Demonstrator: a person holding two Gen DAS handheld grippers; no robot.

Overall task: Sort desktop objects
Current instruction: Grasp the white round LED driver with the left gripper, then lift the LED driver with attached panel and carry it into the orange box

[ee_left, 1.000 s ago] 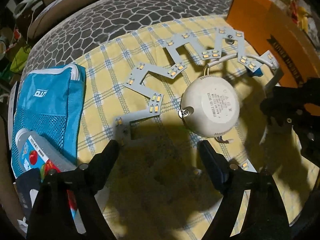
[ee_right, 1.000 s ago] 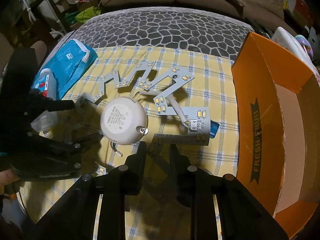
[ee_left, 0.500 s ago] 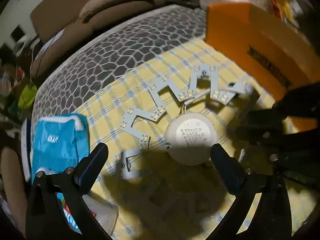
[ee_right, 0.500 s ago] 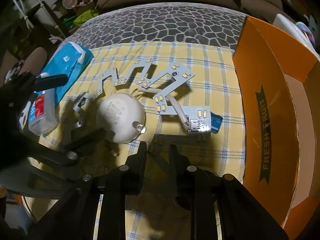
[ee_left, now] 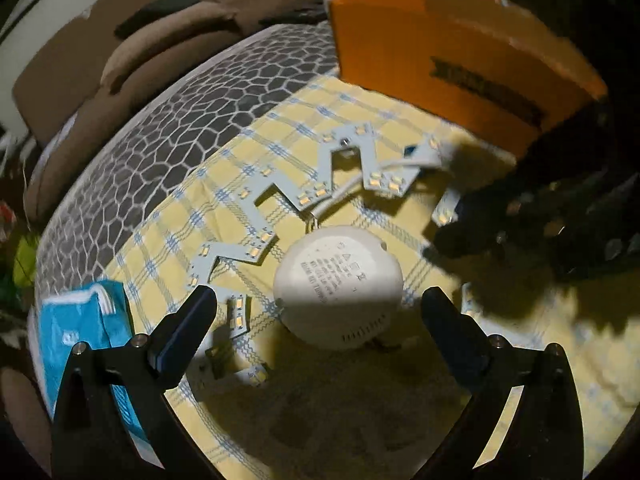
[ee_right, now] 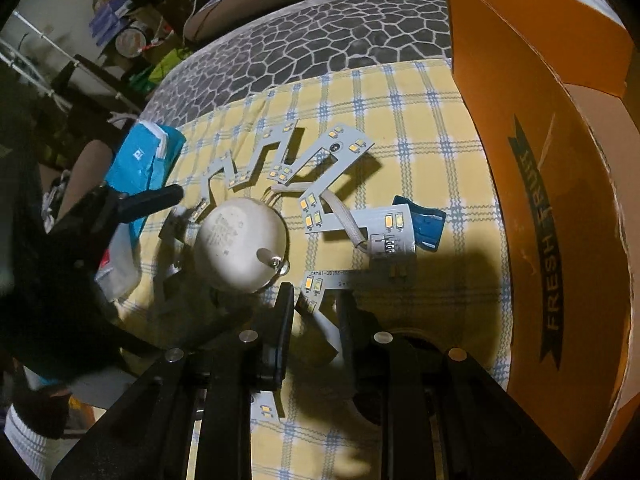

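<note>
My right gripper (ee_right: pixel 314 308) pinched the near end of the zigzag LED strip (ee_right: pixel 320 176) on the yellow checked cloth (ee_right: pixel 420 128) — my left gripper (ee_left: pixel 320 308) hung spread wide around the white driver dome (ee_left: pixel 338 284).

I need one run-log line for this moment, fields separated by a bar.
left tool: open, around white LED driver | right tool: shut on LED strip board | orange box: at right

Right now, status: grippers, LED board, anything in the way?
Left gripper open, straddling the white driver dome. Right gripper shut on LED board. Orange box open at right; nothing between.
</note>
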